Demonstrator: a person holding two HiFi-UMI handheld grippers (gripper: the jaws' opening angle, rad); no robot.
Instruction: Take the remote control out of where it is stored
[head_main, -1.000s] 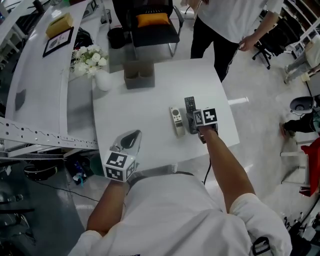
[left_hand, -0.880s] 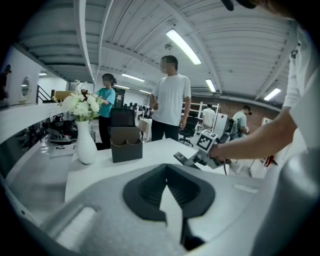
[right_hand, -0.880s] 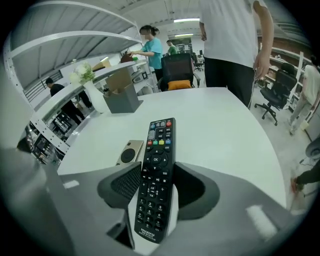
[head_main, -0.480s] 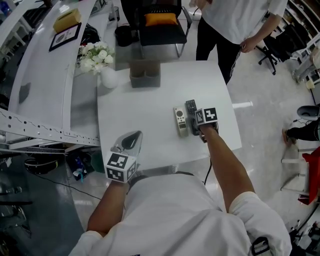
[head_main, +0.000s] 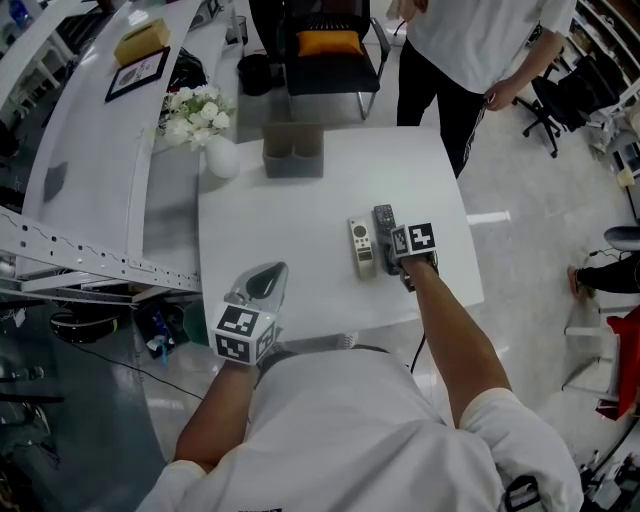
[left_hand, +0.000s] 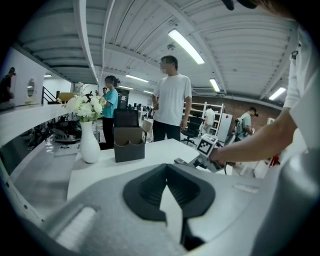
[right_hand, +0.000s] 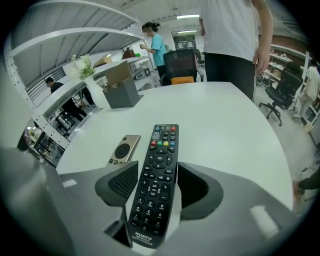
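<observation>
Two remotes lie on the surface (head_main: 280, 230), out of the grey holder (head_main: 293, 150) at the far edge. My right gripper (right_hand: 159, 187) jaws are opening off the black remote (right_hand: 157, 175), long, many-buttoned, flat, right of the pale remote (right_hand: 123, 149): delivery looks done. My left gripper (left_hand: 170, 195) jaws are closed, empty.

Remote (head_main: 384, 222) right of second remote (head_main: 362, 246) on table (head_main: 270, 230), holder (head_main: 293, 150) behind, vase (head_main: 221, 158) left of holder
</observation>
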